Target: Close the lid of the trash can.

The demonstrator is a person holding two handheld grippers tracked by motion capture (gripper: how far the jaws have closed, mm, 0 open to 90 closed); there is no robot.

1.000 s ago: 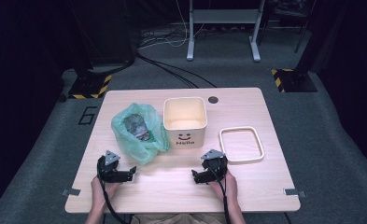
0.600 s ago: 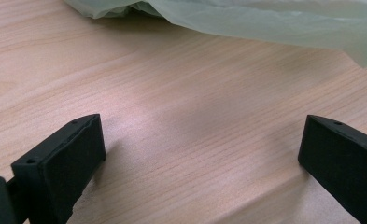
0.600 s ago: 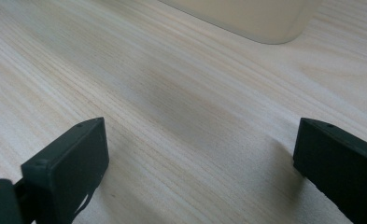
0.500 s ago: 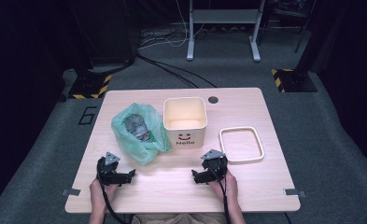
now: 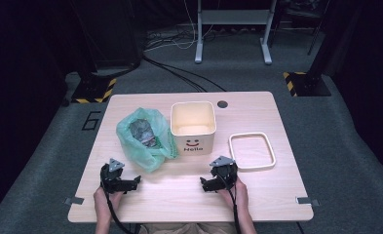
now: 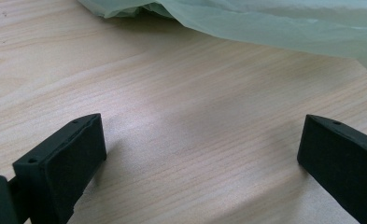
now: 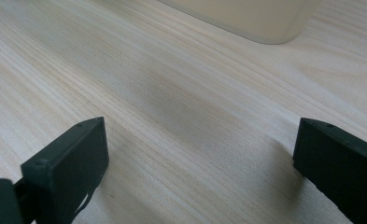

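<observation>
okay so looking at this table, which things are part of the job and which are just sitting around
Likely in the job:
green plastic bag, nearest the left gripper
cream bin, ahead of the right gripper
cream rectangular frame, perhaps the bin's rim

Just there:
metal stand
floor cables

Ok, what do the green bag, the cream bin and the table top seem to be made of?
Green bag: thin plastic film, translucent and crinkled, something dark showing through. Cream bin: probably moulded plastic, smooth and matte, rounded corners, printed face and lettering. Table: pale wood or wood-look laminate; straight grain lines show, and which it is cannot be told.
</observation>
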